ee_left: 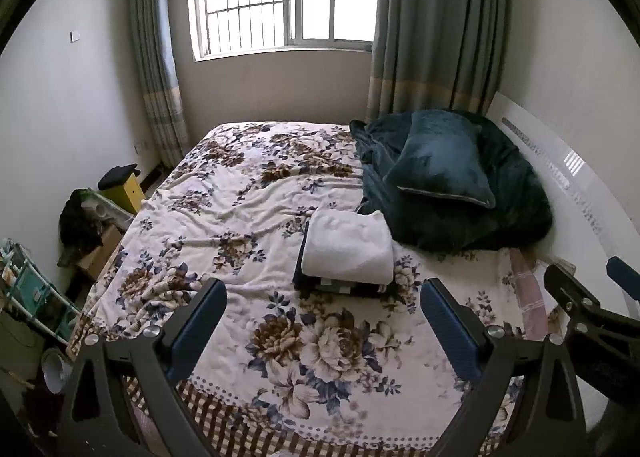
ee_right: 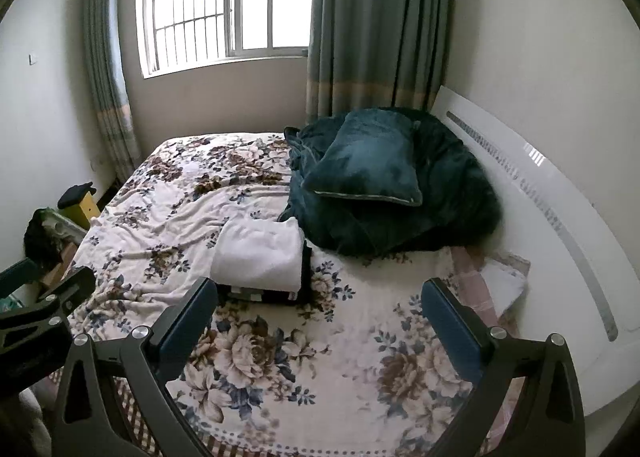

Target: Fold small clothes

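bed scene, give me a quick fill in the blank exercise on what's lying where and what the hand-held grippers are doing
1. The folded white garment lies on top of a ____ folded stack.
2. The teal pillow rests on a heap of bedding of the ____ colour.
3. Both the left hand-held gripper and the right hand-held gripper are ____ and hold nothing.
4. The bed's blanket has a ____ print.

Missing words: dark; same; open; floral
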Demonstrator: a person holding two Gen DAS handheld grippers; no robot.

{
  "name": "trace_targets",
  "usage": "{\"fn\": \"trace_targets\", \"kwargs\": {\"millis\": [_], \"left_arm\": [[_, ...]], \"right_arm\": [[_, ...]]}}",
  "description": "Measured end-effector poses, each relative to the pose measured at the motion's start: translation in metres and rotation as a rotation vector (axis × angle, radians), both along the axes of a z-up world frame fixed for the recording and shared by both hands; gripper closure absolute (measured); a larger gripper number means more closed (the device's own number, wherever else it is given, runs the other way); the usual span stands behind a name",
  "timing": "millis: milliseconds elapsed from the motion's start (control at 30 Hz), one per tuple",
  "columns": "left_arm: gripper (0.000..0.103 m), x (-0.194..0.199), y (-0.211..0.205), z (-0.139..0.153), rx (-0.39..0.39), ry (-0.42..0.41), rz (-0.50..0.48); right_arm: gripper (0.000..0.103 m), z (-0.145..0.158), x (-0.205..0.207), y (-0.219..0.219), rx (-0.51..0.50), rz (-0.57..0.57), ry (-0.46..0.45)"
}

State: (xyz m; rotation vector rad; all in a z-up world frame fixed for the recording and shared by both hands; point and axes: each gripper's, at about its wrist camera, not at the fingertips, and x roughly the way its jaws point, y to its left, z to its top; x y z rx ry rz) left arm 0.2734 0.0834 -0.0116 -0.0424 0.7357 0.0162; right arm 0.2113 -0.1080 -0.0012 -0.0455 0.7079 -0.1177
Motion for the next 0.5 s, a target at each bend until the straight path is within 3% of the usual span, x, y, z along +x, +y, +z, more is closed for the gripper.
{"fn": "trace_targets", "kwargs": {"millis": [500], "left_arm": [[0.0,-0.0013,0.0028,0.0022,0.005,-0.015,0.01]], "right_arm": [[0.0,0.0094,-0.003,0.0028,0.009,0.001,-0.005]]}}
